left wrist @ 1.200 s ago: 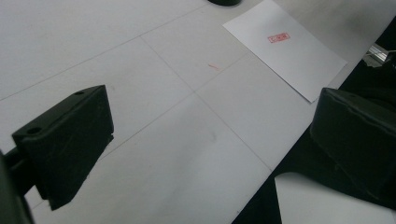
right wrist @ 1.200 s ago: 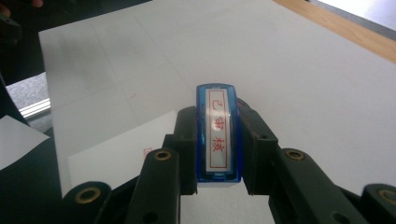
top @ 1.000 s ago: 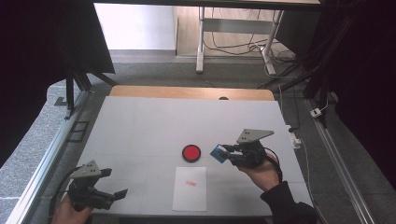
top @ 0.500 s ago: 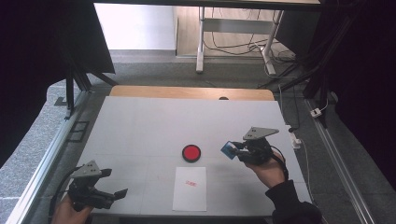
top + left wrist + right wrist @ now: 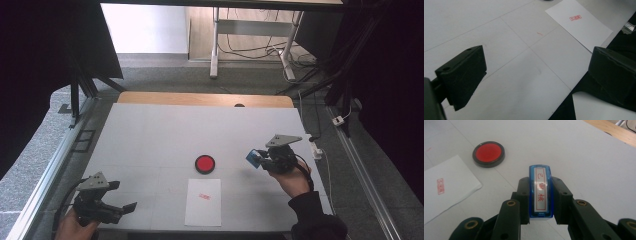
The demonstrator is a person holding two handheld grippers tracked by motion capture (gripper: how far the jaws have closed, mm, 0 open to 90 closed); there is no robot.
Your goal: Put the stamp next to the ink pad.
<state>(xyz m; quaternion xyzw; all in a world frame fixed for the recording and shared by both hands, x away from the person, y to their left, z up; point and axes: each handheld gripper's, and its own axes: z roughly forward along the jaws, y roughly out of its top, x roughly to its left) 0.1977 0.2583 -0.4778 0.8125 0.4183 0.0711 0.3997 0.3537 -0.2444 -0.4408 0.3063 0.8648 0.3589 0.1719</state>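
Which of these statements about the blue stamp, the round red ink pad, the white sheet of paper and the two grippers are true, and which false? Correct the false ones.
1. The right gripper is shut on the blue plastic stamp with a white label. True.
2. The round red ink pad in its black rim lies on the white sheet of paper. False: it sits on the white table, just beyond the sheet's far edge.
3. The sheet already bears a small red stamp mark. True.
4. The left gripper holds the sheet. False: its jaws stand open with nothing between them, left of the sheet.
5. The stamp rests on the ink pad. False: it is right of the pad, apart from it.
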